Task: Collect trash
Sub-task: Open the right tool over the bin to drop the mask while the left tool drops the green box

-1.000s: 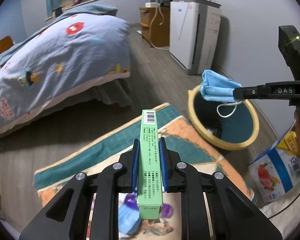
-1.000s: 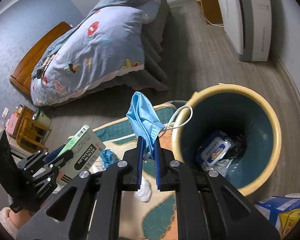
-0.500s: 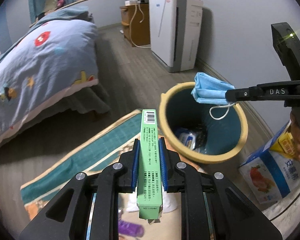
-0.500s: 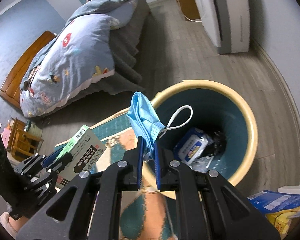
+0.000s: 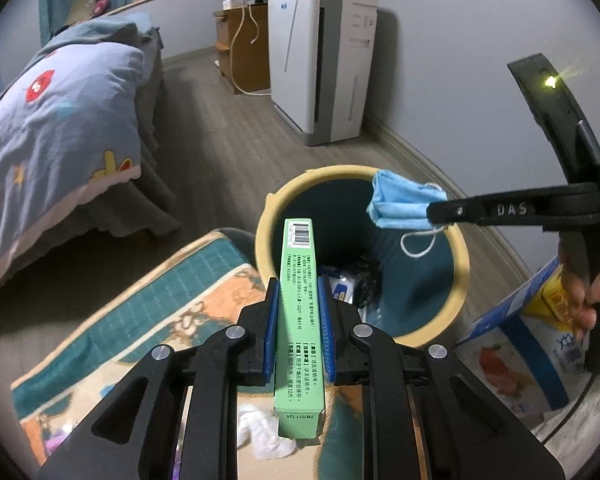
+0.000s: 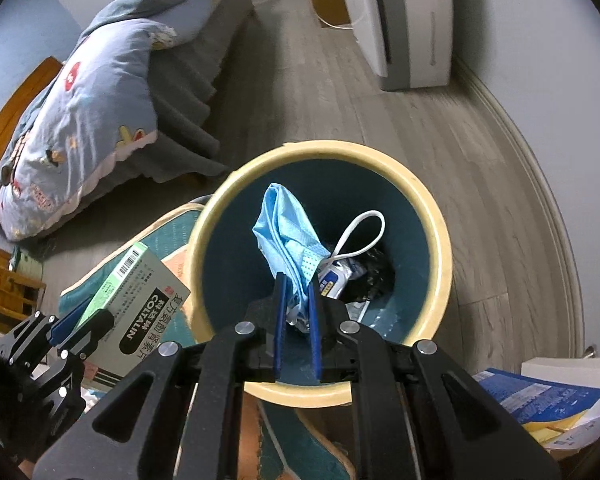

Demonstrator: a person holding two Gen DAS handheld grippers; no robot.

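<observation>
My left gripper (image 5: 299, 280) is shut on a green medicine box (image 5: 299, 308), held near the left rim of the bin. The box (image 6: 140, 300) and left gripper (image 6: 76, 320) also show at the lower left of the right wrist view. My right gripper (image 6: 297, 280) is shut on a blue face mask (image 6: 288, 236) and holds it over the open mouth of a round bin with a yellow rim (image 6: 432, 216). In the left wrist view the mask (image 5: 400, 208) hangs from the right gripper (image 5: 434, 214) above the bin (image 5: 462, 264). The bin holds a white packet and dark trash (image 6: 340, 276).
A patterned rug (image 5: 160, 300) lies left of the bin with a white crumpled tissue (image 5: 260, 432) on it. A bed with a blue quilt (image 5: 60, 120) is at left. A white air purifier (image 5: 320, 64) stands by the wall. A blue-and-yellow carton (image 5: 520, 336) sits at right.
Both grippers have moved toward the bin. The mask was beside the rim and now hangs over the bin's opening. The green box now reaches the bin's left rim.
</observation>
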